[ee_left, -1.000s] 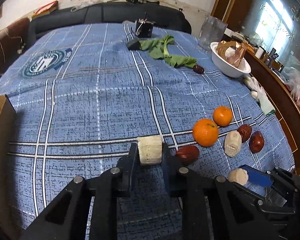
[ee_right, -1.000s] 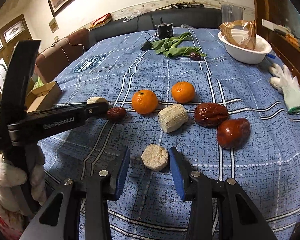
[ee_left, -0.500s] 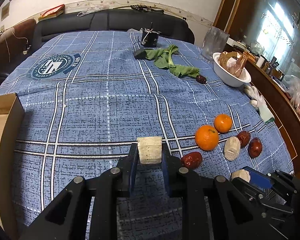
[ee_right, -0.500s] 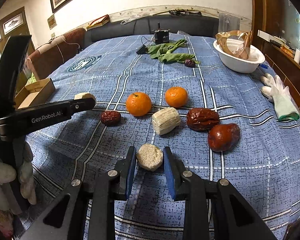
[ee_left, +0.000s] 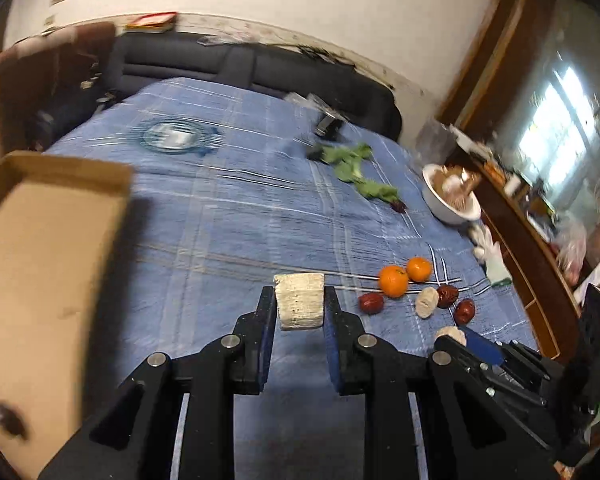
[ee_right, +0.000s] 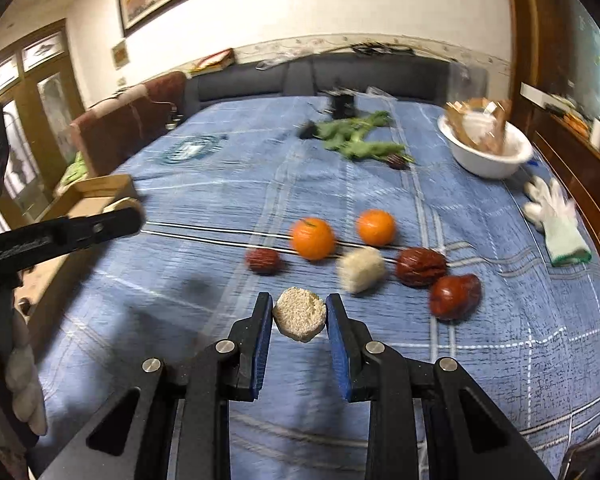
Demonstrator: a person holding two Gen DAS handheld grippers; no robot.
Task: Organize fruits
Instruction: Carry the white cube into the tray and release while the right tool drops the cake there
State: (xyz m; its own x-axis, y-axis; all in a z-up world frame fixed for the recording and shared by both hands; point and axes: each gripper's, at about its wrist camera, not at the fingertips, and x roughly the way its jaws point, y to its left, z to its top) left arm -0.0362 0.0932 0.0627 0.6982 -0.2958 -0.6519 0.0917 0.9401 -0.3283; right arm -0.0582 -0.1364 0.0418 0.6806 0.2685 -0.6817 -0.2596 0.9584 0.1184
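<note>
Both grippers are rising off the table (ee_right: 540, 360): left gripper (ee_left: 300, 308) is clamping a pale block (ee_left: 300, 306) beside the cardboard box (ee_left: 40, 260), right gripper (ee_right: 299, 314) is squeezing a round crumbly piece (ee_right: 299, 314) near the table's front edge.

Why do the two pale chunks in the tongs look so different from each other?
The left tongs squeeze a blocky chunk with flat, streaky sides, seen side-on. The right tongs squeeze a rounder chunk, showing a grainy, crumbly cut face. The blocky chunk looks taller than the rounder chunk. Both are pale beige, pinched between blue pads above the blue checked cloth.
</note>
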